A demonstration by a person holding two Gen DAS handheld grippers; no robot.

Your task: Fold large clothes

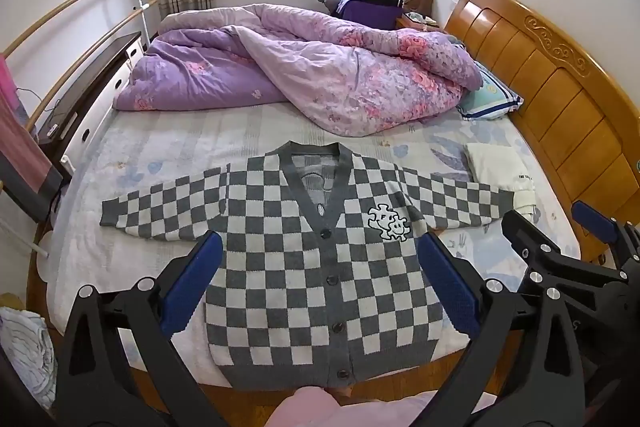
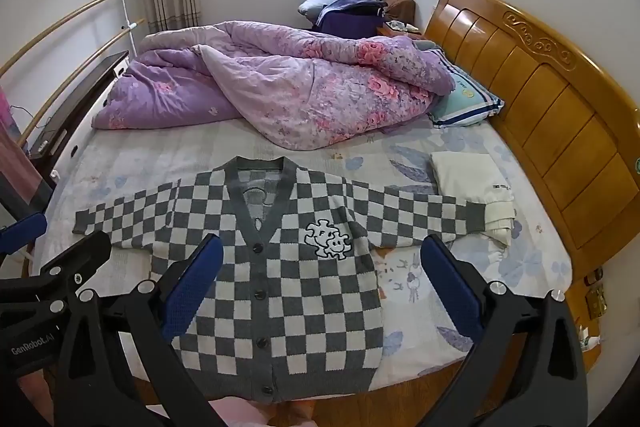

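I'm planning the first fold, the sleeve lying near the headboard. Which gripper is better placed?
Right, probably. The right gripper, open and empty, looks toward that sleeve of the cardigan; the left gripper faces its middle.

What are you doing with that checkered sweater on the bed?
A person holds two grippers above the bed, getting ready to fold the sweater. It lies flat, buttoned, sleeves spread wide. The left gripper and the right gripper both have open jaws and hold nothing. One cuff overlaps a folded white garment.
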